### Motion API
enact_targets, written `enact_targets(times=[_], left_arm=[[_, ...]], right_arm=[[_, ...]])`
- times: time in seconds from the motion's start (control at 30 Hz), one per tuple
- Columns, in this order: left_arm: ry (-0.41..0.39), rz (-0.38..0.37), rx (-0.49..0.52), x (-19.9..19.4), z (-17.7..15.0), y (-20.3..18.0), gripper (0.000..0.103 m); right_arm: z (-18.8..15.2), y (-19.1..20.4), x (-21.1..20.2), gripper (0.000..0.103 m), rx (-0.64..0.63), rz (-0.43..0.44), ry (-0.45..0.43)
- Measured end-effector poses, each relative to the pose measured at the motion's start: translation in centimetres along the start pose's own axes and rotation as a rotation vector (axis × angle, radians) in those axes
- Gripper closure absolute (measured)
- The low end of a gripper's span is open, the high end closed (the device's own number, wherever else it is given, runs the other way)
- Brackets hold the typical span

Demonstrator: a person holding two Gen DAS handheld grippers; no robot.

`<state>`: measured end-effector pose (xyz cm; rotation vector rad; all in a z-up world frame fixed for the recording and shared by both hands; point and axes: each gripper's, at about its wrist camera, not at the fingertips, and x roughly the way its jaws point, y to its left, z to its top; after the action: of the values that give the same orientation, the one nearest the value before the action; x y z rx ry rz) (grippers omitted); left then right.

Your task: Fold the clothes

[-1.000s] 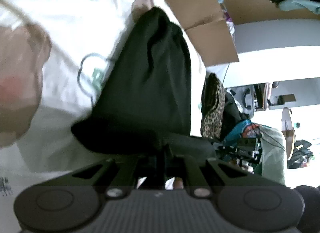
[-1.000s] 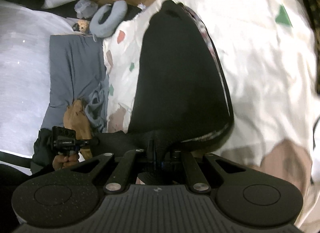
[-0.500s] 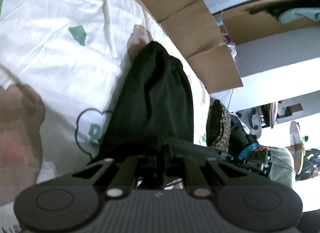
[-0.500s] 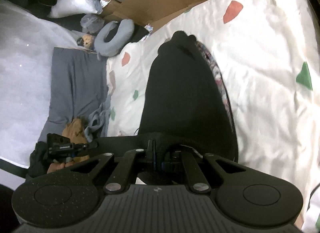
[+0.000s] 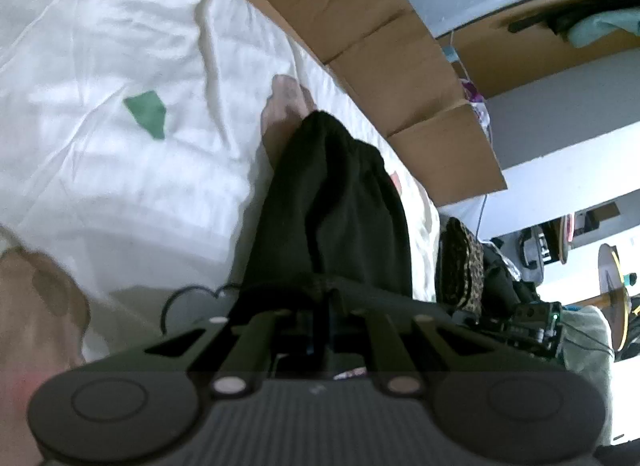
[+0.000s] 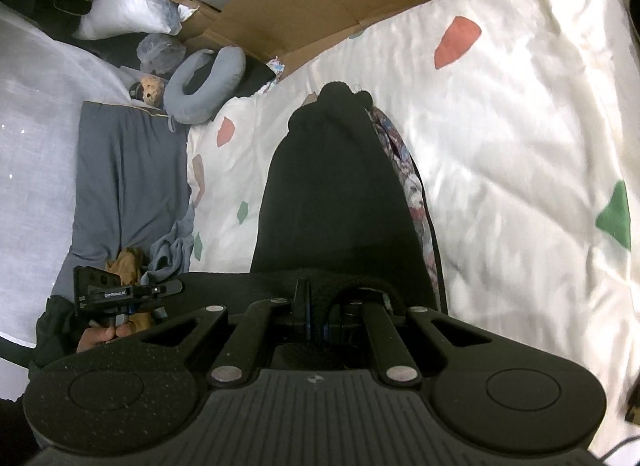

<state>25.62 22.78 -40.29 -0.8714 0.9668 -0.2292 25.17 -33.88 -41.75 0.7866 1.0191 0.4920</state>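
A: Since a second ago the black garment point(image 6: 340, 201) has risen off the white bedspread point(image 6: 520, 153), and more of the spread shows beneath it, out to the cardboard at 12 o'clock.

B: And the claws?

A: The right gripper point(image 6: 310, 308) has its jaws closed narrow on the garment's near edge. The left gripper point(image 5: 326, 316) is likewise pinched shut on that same black garment point(image 5: 332, 217). The cloth hangs away from both, narrowing toward 12 o'clock.

B: Where does it sit?

A: Over the bedspread point(image 5: 120, 169), its far tip near a tan patch. In the right view a patterned lining shows along its 3 o'clock edge.

B: Around it?

A: A grey neck pillow point(image 6: 208, 85) at 10 o'clock, a grey cushion point(image 6: 128, 177) at 9, and the cardboard sheet point(image 5: 380, 49) at 1 o'clock in the left view.
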Motion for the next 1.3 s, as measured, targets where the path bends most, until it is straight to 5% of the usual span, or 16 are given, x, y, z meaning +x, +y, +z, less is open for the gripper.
enact_targets(times=[0.6, 0.77, 0.83, 0.9, 1.17, 1.27, 1.3], left_arm=[[0.042, 0.044, -0.035, 6.1, 2.9, 5.0, 0.094], [0.071, 0.036, -0.092, 6.9, 2.8, 6.3, 0.067], [0.078, 0.015, -0.087, 6.6, 2.3, 6.3, 0.055], [0.084, -0.003, -0.086, 6.3, 1.8, 6.3, 0.051], [0.109, -0.053, -0.108, 5.3, 0.0, 7.0, 0.058], [0.129, -0.054, -0.108, 5.5, -0.2, 7.1, 0.074], [0.136, -0.051, -0.098, 5.6, -0.2, 7.0, 0.087]], right_arm=[[3.5, -4.5, 4.9, 0.097, 0.05, -0.074, 0.012], [3.6, -5.4, 5.6, 0.095, 0.083, -0.067, 0.027], [3.4, -5.4, 5.3, 0.073, 0.092, -0.052, 0.031], [3.0, -5.3, 4.9, 0.064, 0.093, -0.038, 0.035], [0.9, -5.2, 3.6, 0.062, 0.089, -0.032, 0.077], [0.4, -5.3, 3.6, 0.063, 0.096, -0.026, 0.084], [0.2, -5.2, 3.6, 0.063, 0.092, -0.026, 0.092]])
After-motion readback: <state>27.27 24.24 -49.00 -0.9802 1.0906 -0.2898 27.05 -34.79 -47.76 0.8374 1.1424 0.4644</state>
